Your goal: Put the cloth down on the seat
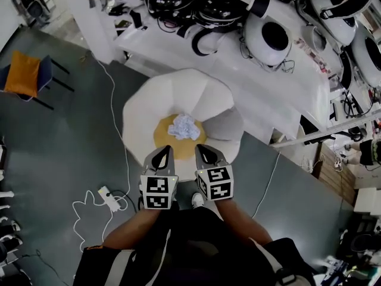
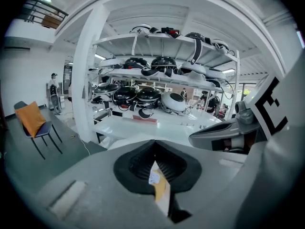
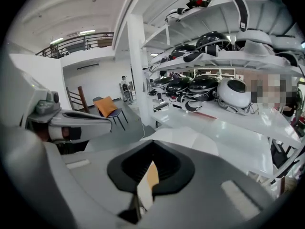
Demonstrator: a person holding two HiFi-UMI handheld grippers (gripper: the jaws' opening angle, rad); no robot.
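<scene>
On the yellow seat cushion (image 1: 162,137) of the white armchair (image 1: 143,106), we see the cloth (image 1: 184,127) lying loose as a crumpled white bunch. It sits toward the cushion's far side, with no gripper touching it. It is balled up, so it points no clear way. At most, it spreads a little wider across the armchair than from front to back.

Just short of the armchair's near edge, the left gripper (image 1: 169,149) and the right gripper (image 1: 200,148) hang side by side, aimed at the cushion. Each has its jaws pressed together and nothing pinched between them.

Only the head view gives us the whole cloth and its place on the armchair. It also shows a power strip (image 1: 108,196) on the grey floor (image 1: 71,136) to the armchair's left.

The left gripper view shows just a sliver of cloth and yellow through the gap behind its closed tips. The right gripper view shows only a strip of the cushion there.

The two gripper views add what the head view flattens: tall white shelves (image 2: 162,75) of black-and-white rounded shells beyond the armchair. They also show a chair with an orange pad (image 3: 106,107) standing well off to its left.
</scene>
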